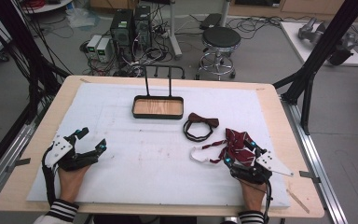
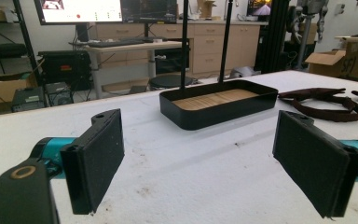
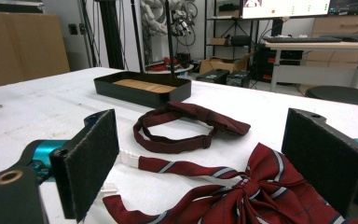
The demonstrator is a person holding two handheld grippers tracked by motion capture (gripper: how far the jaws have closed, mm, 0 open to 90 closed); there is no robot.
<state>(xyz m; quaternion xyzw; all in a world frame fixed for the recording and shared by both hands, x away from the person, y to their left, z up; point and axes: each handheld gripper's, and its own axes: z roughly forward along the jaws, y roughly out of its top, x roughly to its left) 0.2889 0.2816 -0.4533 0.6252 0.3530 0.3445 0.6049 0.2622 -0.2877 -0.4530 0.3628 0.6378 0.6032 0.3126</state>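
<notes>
Hovering: right gripper [image 3: 200, 163] stands wide open over the striped bow tie [image 3: 261, 196], holding nothing.
Location: tie lies at the table's [image 1: 23, 186] right front.
Risk: pinching one loose wing, so it probably dangles.
Idle: left gripper [image 1: 92, 140] open, empty.

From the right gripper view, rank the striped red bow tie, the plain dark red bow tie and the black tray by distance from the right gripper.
1. Striped red bow tie, between the open right gripper's pads.
2. Plain dark red bow tie, just beyond, mid-table.
3. Black wood-floored tray, farthest, behind, toward the left.
</notes>
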